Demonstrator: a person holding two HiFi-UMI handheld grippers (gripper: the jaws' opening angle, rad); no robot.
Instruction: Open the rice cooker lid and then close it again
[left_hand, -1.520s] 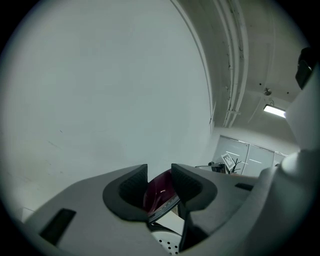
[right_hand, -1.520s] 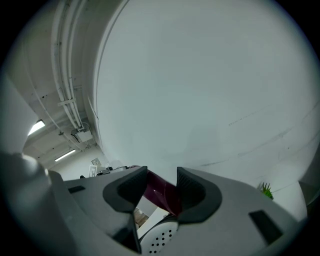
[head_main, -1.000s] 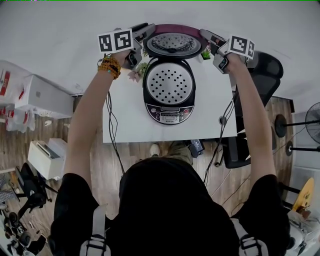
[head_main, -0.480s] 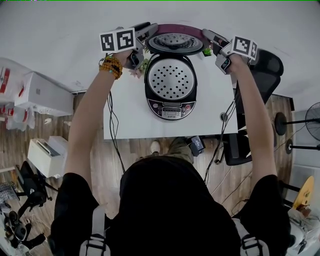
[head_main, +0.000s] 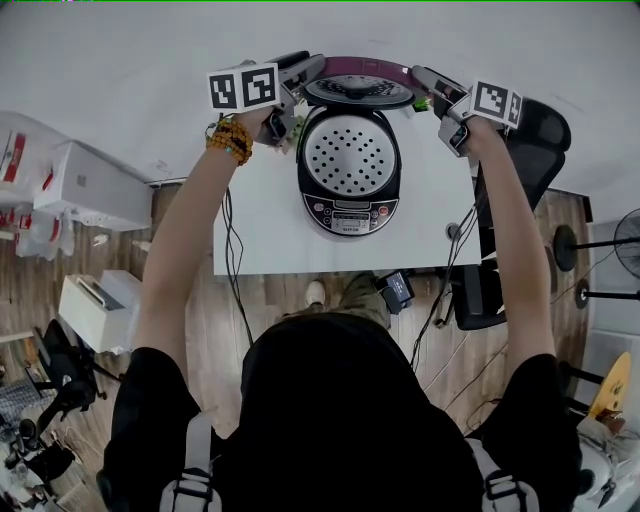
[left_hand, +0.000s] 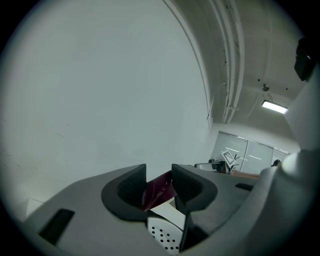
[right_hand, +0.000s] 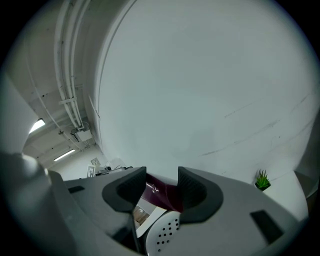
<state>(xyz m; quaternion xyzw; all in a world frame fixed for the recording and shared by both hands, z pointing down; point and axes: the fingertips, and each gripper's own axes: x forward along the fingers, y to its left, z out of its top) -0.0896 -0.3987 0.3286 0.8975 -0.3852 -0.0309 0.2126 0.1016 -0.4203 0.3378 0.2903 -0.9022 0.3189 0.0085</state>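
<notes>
Table (head_main: 260, 240): white, with the cooker sitting at its far end by the wall.
Rice cooker (head_main: 350, 205): black, holed tray showing on top, control panel facing the person.
Lid (head_main: 358, 90): maroon, swung up at the back and tilted over the pot.
Left gripper (left_hand: 159, 181): pads pinched the lid's left rim.
Right gripper (right_hand: 161, 186): clamped on the right rim; jaws had just eased a touch wider, with the rim between the pads.
Plant (head_main: 421, 101): tiny green thing right by the right gripper.

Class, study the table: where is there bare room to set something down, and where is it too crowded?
Bare table lies left of the cooker to the table's edge, right of it likewise, and in a narrow strip in front. Crowded: the far edge, where the left gripper and right gripper clamp the raised lid, beside a plant.
</notes>
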